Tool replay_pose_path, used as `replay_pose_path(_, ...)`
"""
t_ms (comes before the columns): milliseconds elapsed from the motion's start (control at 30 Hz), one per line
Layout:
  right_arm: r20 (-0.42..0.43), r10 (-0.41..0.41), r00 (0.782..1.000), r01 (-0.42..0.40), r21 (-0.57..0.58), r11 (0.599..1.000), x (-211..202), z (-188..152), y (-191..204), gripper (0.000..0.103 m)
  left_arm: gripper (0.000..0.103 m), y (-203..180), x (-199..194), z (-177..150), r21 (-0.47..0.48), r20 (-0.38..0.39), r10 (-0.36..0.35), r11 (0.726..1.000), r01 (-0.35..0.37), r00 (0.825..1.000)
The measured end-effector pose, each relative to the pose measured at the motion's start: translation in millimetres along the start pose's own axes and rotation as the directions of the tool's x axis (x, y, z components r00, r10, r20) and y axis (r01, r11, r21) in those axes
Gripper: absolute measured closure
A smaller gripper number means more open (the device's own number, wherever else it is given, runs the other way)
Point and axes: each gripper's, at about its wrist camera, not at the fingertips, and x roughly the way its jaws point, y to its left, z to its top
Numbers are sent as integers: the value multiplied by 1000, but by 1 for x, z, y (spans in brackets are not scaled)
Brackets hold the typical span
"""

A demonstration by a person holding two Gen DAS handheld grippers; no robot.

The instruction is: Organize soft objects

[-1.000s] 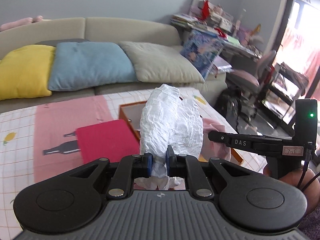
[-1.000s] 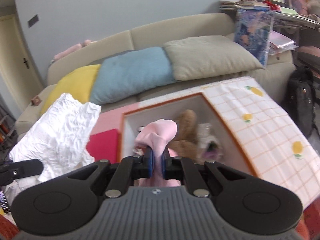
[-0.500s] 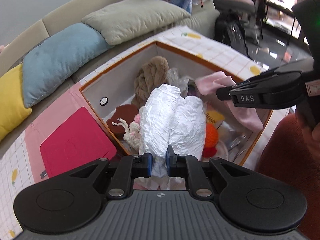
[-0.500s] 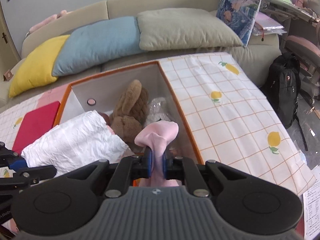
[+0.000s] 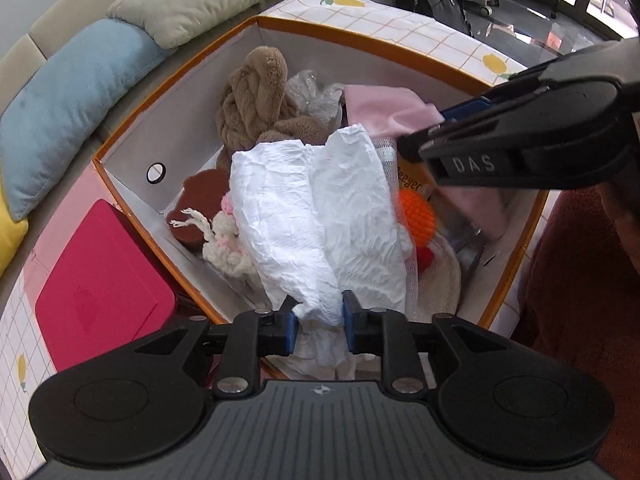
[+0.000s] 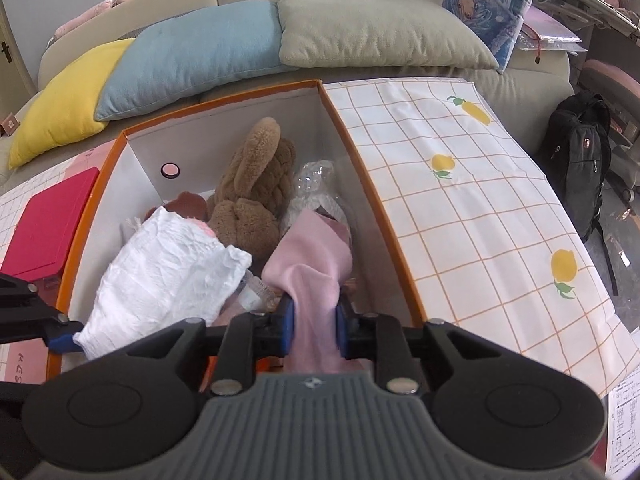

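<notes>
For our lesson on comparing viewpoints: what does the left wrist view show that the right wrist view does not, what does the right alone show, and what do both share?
Only the left wrist view shows the orange knitted ball, the cream crocheted toy and the right gripper's side marked DAS.

Only the right wrist view shows the patterned cushion, the whole yellow pillow and papers at the lower right.

Both share the orange-rimmed box, brown plush, white crumpled item between the left gripper's just-widened jaws, pink cloth between the right gripper's, red lid and black backpack.
</notes>
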Motion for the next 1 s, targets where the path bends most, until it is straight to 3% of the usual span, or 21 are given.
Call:
replay_pose_path(33,2,2,1000,-2,-2,1000,-1,0,0,70,65,1,-3,-1,-6,11,-3,1000,3,1000)
replay_pose_path(100,2,1,1000,-1,-6,1000,-4,0,1,65,41,4,-12,-3,-17,58,-9,1000,10,998)
replay_pose_path(200,5,6,1000,-6,-6,1000,-8,0,4,55,23,6,-31,-9,-17,141,-4,1000,7,990)
replay_pose_path(467,37,4,999,-3,-11,1000,-34,5,17,43,20,12,-79,-25,-38,292,-18,999,30,956)
replay_pose_path(600,64,14,998,-14,3,1000,-54,3,29,34,20,18,-99,-39,-84,384,-7,996,43,923)
replay_pose_path(767,98,1,995,-1,4,1000,-81,-4,45,30,21,27,-123,-58,-157,460,33,987,45,888)
replay_pose_path(1000,151,21,988,-24,17,1000,-121,-15,62,28,24,46,-160,-85,-290,556,64,949,122,829)
